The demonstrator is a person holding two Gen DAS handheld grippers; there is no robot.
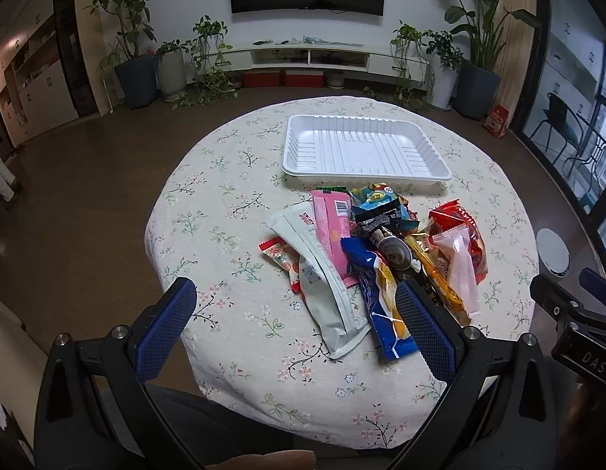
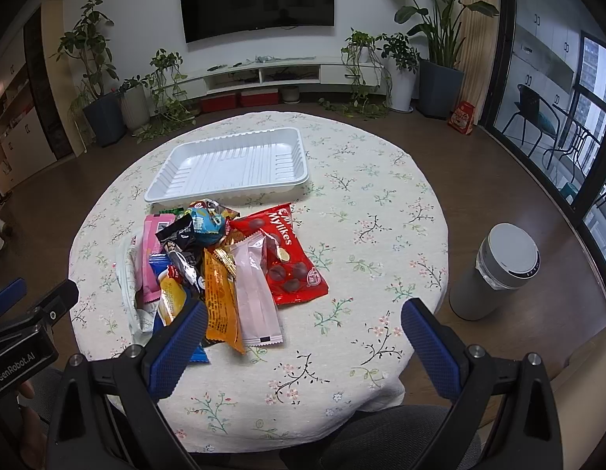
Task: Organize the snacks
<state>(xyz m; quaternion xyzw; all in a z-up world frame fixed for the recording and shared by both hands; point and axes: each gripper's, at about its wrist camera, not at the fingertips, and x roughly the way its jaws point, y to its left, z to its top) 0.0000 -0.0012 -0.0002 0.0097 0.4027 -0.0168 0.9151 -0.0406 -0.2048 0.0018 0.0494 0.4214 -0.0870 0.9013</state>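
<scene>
We hold the left gripper (image 1: 295, 325) and right gripper (image 2: 303, 337) above the tabletop (image 2: 361, 203), jaws spread and empty. The snack pile (image 2: 224, 266) lies just beside the empty white tray (image 2: 232, 164), apparently staged for sorting into it.

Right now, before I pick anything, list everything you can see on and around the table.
tray: one, white, empty, far side of table
snack pile: about ten mixed packets, heaped in front of the tray
Mylikes bag: one, red, right edge of pile
pink sachet: one, overlapping the Mylikes bag
orange packet: one, beside the pink sachet
tablecloth: one, cream floral, round table
bin: one, grey, floor right
left hand-held gripper: open, above near edge
right hand-held gripper: open, above near edge
</scene>
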